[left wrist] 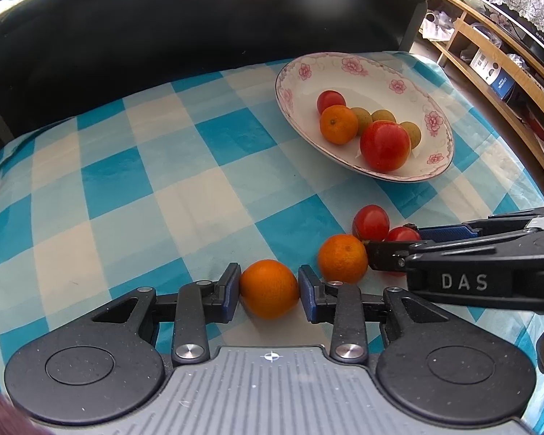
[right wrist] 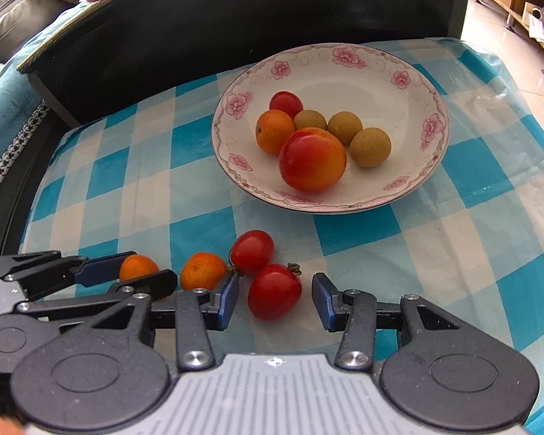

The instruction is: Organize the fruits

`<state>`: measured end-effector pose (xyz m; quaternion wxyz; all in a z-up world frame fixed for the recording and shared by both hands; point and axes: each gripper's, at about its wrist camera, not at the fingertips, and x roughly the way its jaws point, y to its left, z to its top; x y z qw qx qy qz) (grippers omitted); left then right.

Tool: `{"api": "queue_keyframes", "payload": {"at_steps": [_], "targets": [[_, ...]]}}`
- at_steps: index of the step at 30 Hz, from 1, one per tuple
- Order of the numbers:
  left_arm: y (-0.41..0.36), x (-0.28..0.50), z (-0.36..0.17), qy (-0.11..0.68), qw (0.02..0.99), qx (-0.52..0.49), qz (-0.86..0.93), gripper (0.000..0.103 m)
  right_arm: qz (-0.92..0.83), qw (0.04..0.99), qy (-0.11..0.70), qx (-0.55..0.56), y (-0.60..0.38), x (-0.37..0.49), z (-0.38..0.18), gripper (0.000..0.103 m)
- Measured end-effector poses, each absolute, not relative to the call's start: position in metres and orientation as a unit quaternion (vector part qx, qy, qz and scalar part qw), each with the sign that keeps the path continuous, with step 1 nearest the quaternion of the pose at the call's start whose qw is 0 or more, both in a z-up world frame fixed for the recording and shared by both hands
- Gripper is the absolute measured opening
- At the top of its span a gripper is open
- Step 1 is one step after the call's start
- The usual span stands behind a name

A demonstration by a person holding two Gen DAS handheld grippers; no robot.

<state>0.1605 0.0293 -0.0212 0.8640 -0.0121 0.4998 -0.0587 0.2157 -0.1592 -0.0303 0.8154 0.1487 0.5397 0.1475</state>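
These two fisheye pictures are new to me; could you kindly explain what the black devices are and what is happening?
A person holds two hand-held two-finger grippers, each carrying a camera looking along its fingers. In the left view, the left gripper straddles a small orange mandarin on the blue-and-white checked tablecloth, pads about touching it. In the right view, the open right gripper straddles a red tomato. Another mandarin and tomato lie loose. The white flowered plate already holds several fruits.

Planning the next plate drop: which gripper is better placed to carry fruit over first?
Left gripper: its jaws already touch the orange on both sides. The right gripper stands open around a tomato, gaps showing.
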Motion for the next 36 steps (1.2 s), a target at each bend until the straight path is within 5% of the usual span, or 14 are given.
{"api": "queue_keyframes", "payload": {"at_steps": [5, 29, 36], "targets": [[0.022, 0.160, -0.023, 0.497, 0.866, 0.009, -0.058, 0.043, 0.148, 0.823, 0.534, 0.125, -0.157, 0.212, -0.029, 0.036], [0.008, 0.133, -0.023, 0.502, 0.860, 0.040, -0.085, 0.042, 0.165, 0.819, 0.547, 0.064, -0.159, 0.168, -0.025, 0.035], [0.008, 0.133, -0.022, 0.498, 0.862, 0.041, -0.083, 0.049, 0.167, 0.817, 0.547, 0.075, -0.163, 0.169, -0.025, 0.038]]}}
